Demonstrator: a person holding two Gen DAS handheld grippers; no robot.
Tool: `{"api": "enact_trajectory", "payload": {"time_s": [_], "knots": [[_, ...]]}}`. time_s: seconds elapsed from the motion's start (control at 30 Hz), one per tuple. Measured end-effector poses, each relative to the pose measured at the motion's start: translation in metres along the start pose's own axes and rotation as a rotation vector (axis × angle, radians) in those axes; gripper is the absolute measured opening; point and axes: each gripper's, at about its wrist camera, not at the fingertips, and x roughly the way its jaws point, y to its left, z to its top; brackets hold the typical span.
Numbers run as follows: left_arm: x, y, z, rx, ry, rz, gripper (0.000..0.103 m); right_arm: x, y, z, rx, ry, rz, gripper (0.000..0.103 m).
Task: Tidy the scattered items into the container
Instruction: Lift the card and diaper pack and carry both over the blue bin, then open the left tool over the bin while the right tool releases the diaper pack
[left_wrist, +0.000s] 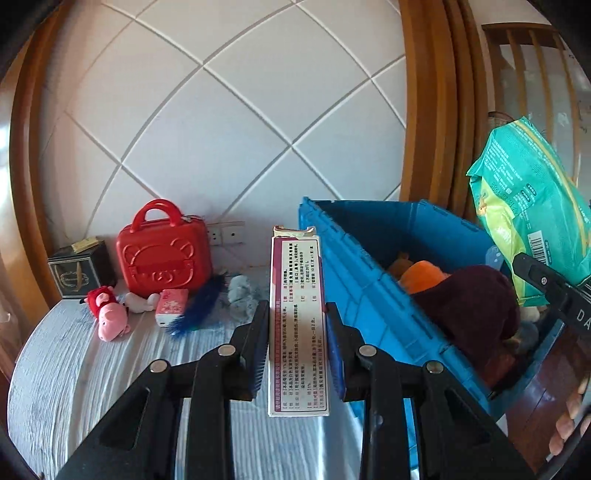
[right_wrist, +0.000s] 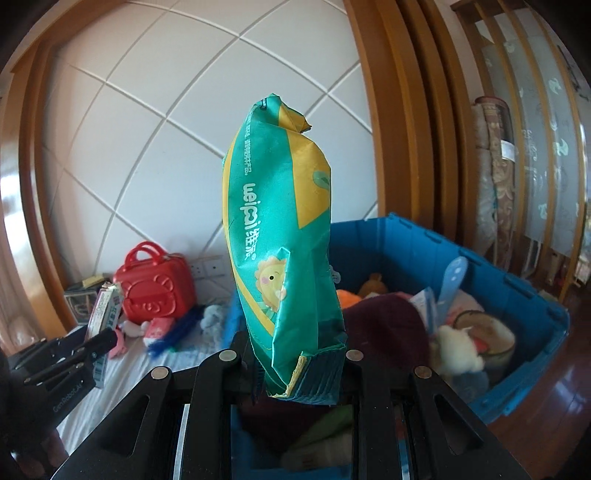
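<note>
Both tongs loaded. Left tongs (left_wrist: 297, 343) clamped on a tall white medicine box (left_wrist: 298, 321), which stands upright between the pads with its long axis running straight forward and up from the tongs; torn flap at the top, purple-bordered panel of small print facing the camera. Right tongs (right_wrist: 295, 363) gripping the lower end of a green wipes pack (right_wrist: 282, 254) — long axis also upright, top crumpled, yellow band and a cartoon lion on the face.

Key relation: the blue crate (left_wrist: 354, 266) lies to the right of the left tongs, its near-left wall just beside the box but not under it. From the right wrist view the crate (right_wrist: 517, 295) sits directly ahead and below, so the right hand looks nearer to a drop; the left probably needs a rightward shift over the rim first.

Crate already holds a maroon cloth (left_wrist: 476, 306), an orange plush (left_wrist: 421, 277) and other soft items.

Left on the bed (left_wrist: 110, 369): red case (left_wrist: 164, 251), pink pig plush (left_wrist: 109, 314), blue feather (left_wrist: 201, 306) — well apart from the crate.
</note>
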Motion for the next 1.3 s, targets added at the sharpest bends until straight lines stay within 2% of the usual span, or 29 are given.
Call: {"api": "enact_trajectory", "payload": {"time_s": [0.23,0.4,0.47,0.63,0.87,0.93,0.97,1.07,1.1,1.17,1.23,1.3], "knots": [[0.024,-0.116,0.027,0.056,-0.005,-0.081,0.028,0.018,-0.111,0.007,0.029,0.043,-0.073,0.022],[0.044,-0.182,0.033,0.123,0.032,-0.128,0.028,0.041,-0.158,-0.006,0.056,0.119,-0.079,0.022],[0.056,-0.201,0.032,0.152,0.057,-0.118,0.028,0.051,-0.169,-0.012,0.063,0.148,-0.073,0.022],[0.088,-0.222,0.024,0.154,0.185,-0.114,0.028,0.071,-0.180,-0.026,0.052,0.235,-0.055,0.023],[0.099,-0.221,0.021,0.142,0.209,-0.071,0.028,0.080,-0.186,-0.034,0.047,0.276,-0.037,0.026],[0.098,-0.222,0.021,0.142,0.210,-0.070,0.029,0.081,-0.187,-0.035,0.045,0.274,-0.034,0.035],[0.098,-0.222,0.021,0.143,0.211,-0.071,0.033,0.081,-0.188,-0.034,0.044,0.272,-0.031,0.039],[0.094,-0.225,0.021,0.153,0.204,-0.072,0.051,0.079,-0.190,-0.034,0.043,0.263,-0.033,0.059],[0.092,-0.225,0.021,0.156,0.197,-0.071,0.057,0.077,-0.192,-0.033,0.045,0.256,-0.034,0.069],[0.087,-0.226,0.021,0.154,0.184,-0.073,0.059,0.073,-0.194,-0.030,0.043,0.240,-0.045,0.076],[0.083,-0.224,0.022,0.146,0.174,-0.077,0.061,0.069,-0.198,-0.026,0.042,0.226,-0.054,0.088],[0.076,-0.221,0.023,0.137,0.161,-0.080,0.069,0.063,-0.200,-0.023,0.041,0.213,-0.067,0.097]]}}
